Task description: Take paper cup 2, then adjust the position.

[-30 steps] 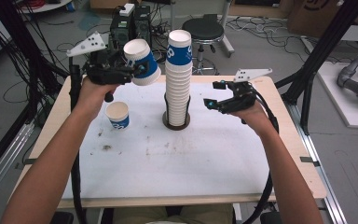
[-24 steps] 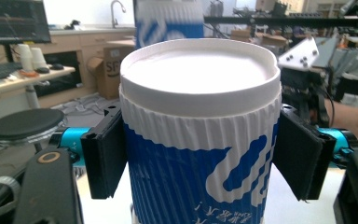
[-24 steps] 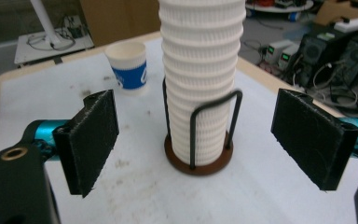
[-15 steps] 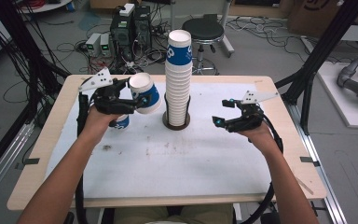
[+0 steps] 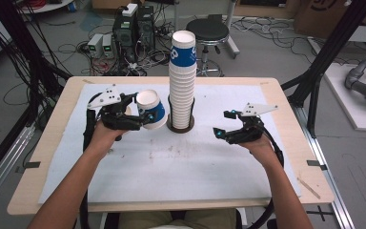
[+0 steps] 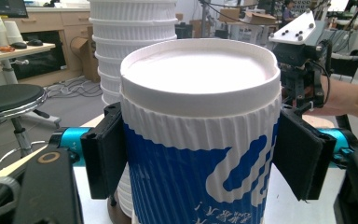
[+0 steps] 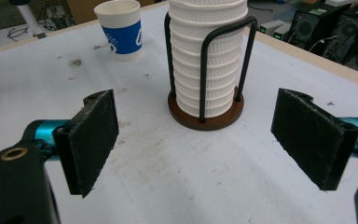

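Note:
My left gripper [image 5: 145,117] is shut on a blue-and-white ribbed paper cup [image 5: 155,110], held tilted just left of the tall cup stack [image 5: 182,71]. In the left gripper view the black pads press both sides of the cup [image 6: 200,116], whose closed white base faces up. The stack stands in a black wire holder on a round wooden base [image 7: 205,119]. To the right of the stack, low over the table, my right gripper [image 5: 222,124] is open; its jaws [image 7: 209,140] stand wide with nothing between them. A second cup [image 7: 121,30] stands upright on the table beyond the holder.
A white sheet [image 5: 181,167] covers the wooden table, with small dark stains near the middle. Behind the table are a black stool [image 5: 209,31] and computer boxes [image 5: 133,26] on the floor. Black frame posts stand at both sides.
Both hands have come down towards the table. The left gripper has carried the cup from beside the stack's top down to its lower left. The right gripper sank and stayed open.

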### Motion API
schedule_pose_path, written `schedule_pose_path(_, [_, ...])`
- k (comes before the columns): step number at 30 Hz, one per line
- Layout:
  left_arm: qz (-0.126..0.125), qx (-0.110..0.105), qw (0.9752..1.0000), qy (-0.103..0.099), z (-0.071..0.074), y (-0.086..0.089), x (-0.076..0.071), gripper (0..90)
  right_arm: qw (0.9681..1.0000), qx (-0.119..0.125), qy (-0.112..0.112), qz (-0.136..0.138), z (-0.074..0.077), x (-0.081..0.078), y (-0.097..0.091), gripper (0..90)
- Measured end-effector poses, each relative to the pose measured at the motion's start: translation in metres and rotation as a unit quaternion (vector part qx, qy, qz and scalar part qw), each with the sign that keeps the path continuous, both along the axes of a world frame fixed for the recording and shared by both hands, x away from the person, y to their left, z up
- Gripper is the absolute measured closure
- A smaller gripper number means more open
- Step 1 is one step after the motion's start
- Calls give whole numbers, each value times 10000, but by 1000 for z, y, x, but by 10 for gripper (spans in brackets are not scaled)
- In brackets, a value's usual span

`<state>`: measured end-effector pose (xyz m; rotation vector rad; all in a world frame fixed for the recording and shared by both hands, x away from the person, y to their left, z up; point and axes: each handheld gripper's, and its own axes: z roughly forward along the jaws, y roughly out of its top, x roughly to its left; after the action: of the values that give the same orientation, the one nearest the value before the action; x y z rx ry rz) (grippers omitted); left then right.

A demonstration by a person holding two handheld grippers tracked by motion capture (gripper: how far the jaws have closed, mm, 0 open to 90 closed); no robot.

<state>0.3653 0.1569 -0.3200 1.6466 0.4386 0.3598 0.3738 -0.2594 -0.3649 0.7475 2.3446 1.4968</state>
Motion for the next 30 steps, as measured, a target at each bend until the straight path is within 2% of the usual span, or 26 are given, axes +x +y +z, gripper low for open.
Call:
schedule_pose_path(7, [-23, -10, 10000, 28, -1, -3, 1, 262, 10000, 33, -29, -18, 2, -3, -2, 151])
schedule_pose_path(17, [-46, 15, 10000, 69, -6, -7, -2, 262, 9999, 104, 1, -4, -3, -6, -1, 151])
schedule_pose_path(26, [-76, 0, 9999, 102, -10, -14, -4, 262, 10000, 47, -10, 38, -5, -9, 4, 150])
schedule_pose_path(30, [-142, 32, 9998, 147, -11, -19, -5, 262, 9995, 232, 130, 175, -5, -13, 6, 151])
